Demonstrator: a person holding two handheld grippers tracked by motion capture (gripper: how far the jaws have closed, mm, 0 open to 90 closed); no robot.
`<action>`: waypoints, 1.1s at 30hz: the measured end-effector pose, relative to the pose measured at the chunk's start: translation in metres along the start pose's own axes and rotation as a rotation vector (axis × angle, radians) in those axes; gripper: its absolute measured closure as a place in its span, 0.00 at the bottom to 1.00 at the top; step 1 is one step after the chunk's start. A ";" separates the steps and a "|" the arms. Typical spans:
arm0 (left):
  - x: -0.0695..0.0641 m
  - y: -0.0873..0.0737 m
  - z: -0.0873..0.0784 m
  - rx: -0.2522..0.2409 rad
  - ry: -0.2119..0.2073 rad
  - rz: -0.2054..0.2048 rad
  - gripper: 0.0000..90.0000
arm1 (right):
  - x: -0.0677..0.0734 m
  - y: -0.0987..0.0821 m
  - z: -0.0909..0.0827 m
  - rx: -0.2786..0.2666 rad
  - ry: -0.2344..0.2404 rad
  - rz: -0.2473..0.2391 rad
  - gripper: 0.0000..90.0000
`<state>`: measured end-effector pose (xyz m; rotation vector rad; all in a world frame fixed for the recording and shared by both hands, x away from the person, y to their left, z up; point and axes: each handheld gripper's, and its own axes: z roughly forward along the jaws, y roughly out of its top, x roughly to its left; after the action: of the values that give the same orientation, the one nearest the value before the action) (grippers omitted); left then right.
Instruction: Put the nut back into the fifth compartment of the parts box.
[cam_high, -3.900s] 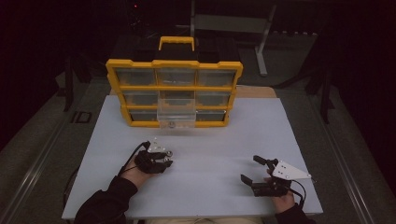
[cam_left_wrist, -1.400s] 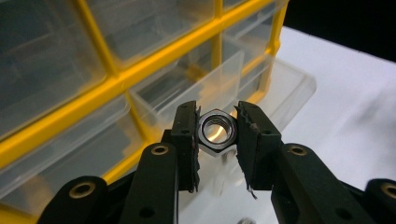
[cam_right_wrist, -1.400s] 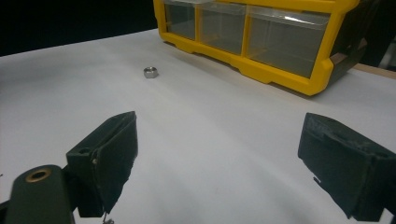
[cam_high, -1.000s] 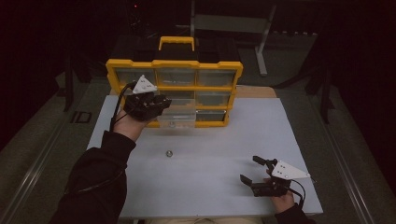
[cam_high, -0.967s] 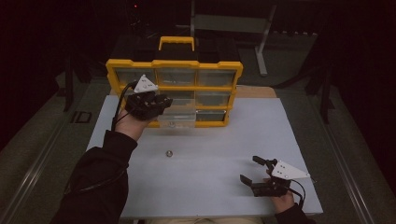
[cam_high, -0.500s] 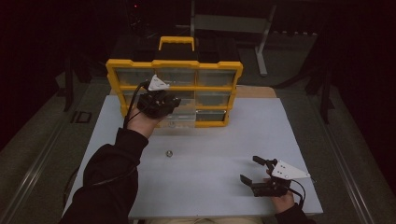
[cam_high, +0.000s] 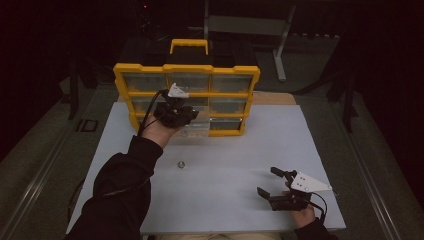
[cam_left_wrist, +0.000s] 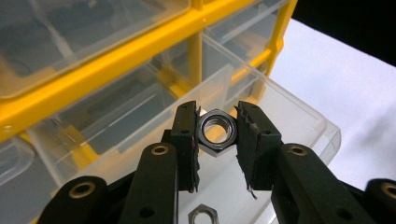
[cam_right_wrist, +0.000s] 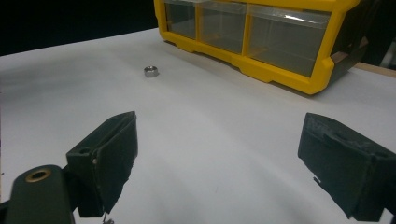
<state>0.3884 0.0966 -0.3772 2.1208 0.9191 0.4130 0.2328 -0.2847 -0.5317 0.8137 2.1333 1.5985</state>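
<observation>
The left gripper (cam_left_wrist: 217, 135) holds a steel hex nut (cam_left_wrist: 215, 132) pinched between its two black jaws, just above the clear drawer (cam_left_wrist: 280, 116) that is pulled out from the yellow organizer (cam_high: 186, 70); a second nut (cam_left_wrist: 202, 215) lies on the floor of this drawer, below the jaws. The right gripper (cam_high: 272, 184) rests on the white table (cam_high: 240, 150) near the front right corner, its jaws wide apart with nothing between them. One more loose nut (cam_high: 181, 163) lies on the table, well apart from both grippers.
</observation>
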 end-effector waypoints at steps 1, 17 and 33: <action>0.001 0.001 0.000 0.009 -0.011 -0.002 0.76 | 0.000 0.000 0.000 0.000 0.001 0.000 0.14; 0.003 0.011 0.012 0.143 -0.039 0.036 0.76 | 0.000 0.000 0.001 0.009 0.000 0.006 0.14; 0.002 0.018 -0.008 0.068 -0.041 0.016 0.50 | 0.000 -0.001 0.002 0.015 0.002 0.004 0.14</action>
<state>0.3938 0.0942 -0.3587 2.1918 0.9054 0.3489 0.2338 -0.2838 -0.5329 0.8220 2.1487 1.5887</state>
